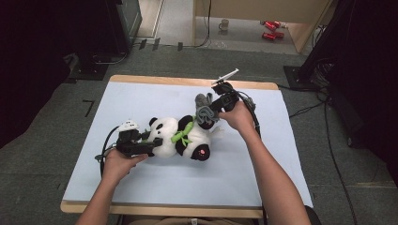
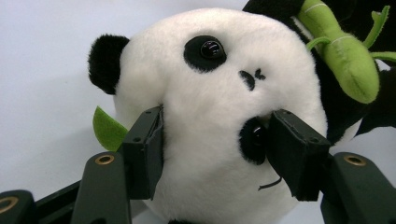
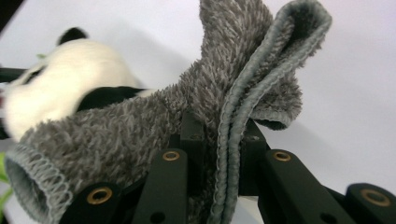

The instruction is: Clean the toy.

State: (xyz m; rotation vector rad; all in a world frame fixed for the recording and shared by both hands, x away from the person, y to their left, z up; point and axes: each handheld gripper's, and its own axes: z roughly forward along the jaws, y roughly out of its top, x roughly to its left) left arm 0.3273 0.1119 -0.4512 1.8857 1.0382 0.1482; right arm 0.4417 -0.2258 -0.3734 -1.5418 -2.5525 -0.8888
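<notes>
The black-and-white plush panda [image 1: 180,138] lies on its side mid-table on the pale blue mat [image 1: 141,187]. The left gripper [image 2: 215,144], forearm reaching in low, clamps its head. The right gripper [image 3: 223,140], wrist raised above the panda's legs, pinches a fuzzy grey sock [image 3: 140,126].

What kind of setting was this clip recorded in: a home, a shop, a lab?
Most likely a lab or workshop set up for recording. A bare work table with a pale blue top stands on grey carpet, dark equipment stands with loose cables line the sides, and a mug sits on the floor.
</notes>
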